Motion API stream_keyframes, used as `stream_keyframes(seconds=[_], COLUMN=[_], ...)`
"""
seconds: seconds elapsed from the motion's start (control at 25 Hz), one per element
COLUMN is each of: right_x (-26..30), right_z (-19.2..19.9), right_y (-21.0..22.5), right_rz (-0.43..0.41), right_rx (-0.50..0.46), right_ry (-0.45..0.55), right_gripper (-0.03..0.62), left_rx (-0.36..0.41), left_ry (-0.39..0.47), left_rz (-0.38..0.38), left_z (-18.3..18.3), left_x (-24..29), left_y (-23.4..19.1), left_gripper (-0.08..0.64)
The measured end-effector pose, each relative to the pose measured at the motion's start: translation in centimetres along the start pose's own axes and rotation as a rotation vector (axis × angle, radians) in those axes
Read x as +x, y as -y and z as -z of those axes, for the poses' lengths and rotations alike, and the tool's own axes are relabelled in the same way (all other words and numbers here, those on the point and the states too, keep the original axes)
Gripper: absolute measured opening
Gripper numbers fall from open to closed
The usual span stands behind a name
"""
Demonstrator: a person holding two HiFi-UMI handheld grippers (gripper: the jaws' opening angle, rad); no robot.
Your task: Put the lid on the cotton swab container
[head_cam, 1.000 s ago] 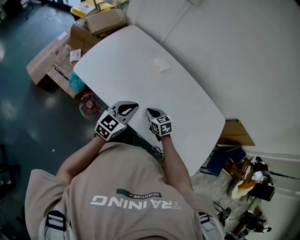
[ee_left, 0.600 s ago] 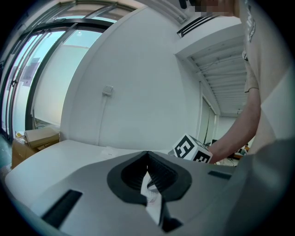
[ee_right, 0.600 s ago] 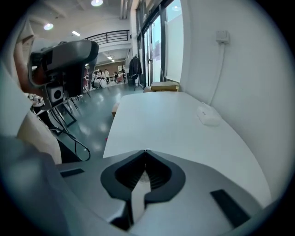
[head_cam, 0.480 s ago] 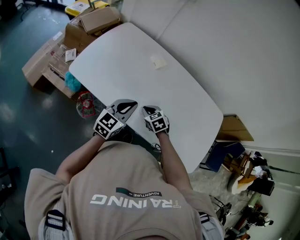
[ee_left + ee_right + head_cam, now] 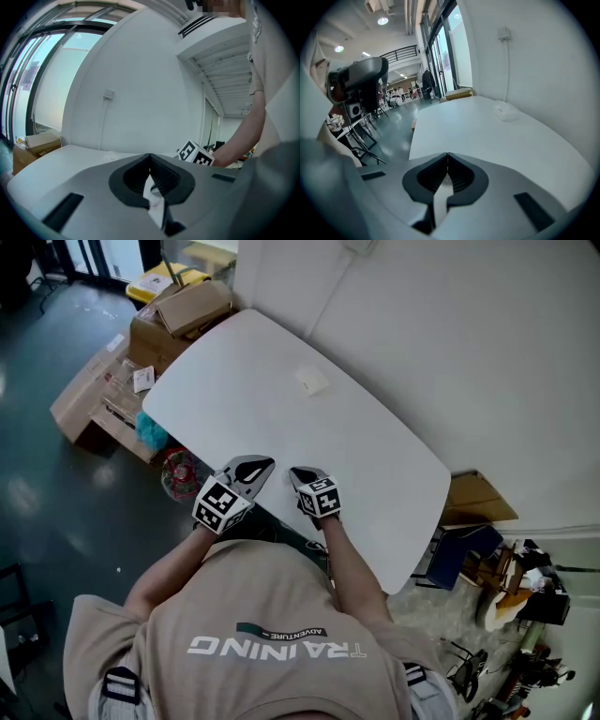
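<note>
A small pale, squarish container lies on the far side of the white table; the right gripper view shows this container as a low whitish lump near the wall. I cannot tell a lid from a body. My left gripper and right gripper hover side by side over the table's near edge, far from it. The left gripper is shut with nothing in it. The right gripper is shut and empty too. The right gripper's marker cube shows in the left gripper view.
Cardboard boxes and more boxes stand on the dark floor beyond the table's left end, with a red object near the table edge. A white wall runs along the table's far side. Another flat box lies at the right end.
The head view has shifted a little. Both grippers stay shut over the near table edge, almost where they were.
</note>
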State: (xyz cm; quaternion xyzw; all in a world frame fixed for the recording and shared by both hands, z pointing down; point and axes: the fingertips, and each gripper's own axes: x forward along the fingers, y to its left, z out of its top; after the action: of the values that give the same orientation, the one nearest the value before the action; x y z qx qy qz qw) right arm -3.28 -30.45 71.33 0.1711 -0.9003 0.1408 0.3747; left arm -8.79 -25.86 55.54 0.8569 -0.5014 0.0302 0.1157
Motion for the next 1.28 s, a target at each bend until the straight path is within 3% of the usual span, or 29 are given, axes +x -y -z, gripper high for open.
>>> stream_keyframes(seconds=[0.16,0.44,0.68,0.8,1.04,1.28], right_x=[-1.0,-9.9,-18.3,-21.0,-24.6,-27.5], right_z=[-0.2,-6.2,-10.0,-11.1,-13.4,-16.6], right_y=[-0.4,-1.1,-2.8,-3.6,-4.6,-4.6], right_rz=[0.015,-0.045,-0.008,-0.005,0.035,0.096], right_rx=[-0.017,0.018,-0.020,-0.054,-0.091,-0.101], right_ry=[0.059,0.400,0.631,0.686,0.744,0.802], right_gripper=[0.018,0.018,0.018,0.018,0.018,0.018], left_rx=[0.013,0.036,-0.008,-0.033,0.033,0.067], left_ry=[0.009,0.032,0.114,0.142,0.182,0.178], left_rz=[0.005,0.003,-0.003,0.001,-0.002,-0.027], left_z=[-0.5,-3.6,-7.6,-9.4,-13.2,-13.4], left_x=[-0.3,-0.4,-1.3,-1.1,-1.0,-2.4], left_y=[0.2,-0.7,-0.6,-0.5,-0.9,-1.6], left_gripper=[0.012,0.012,0.014,0.012,0.012,0.014])
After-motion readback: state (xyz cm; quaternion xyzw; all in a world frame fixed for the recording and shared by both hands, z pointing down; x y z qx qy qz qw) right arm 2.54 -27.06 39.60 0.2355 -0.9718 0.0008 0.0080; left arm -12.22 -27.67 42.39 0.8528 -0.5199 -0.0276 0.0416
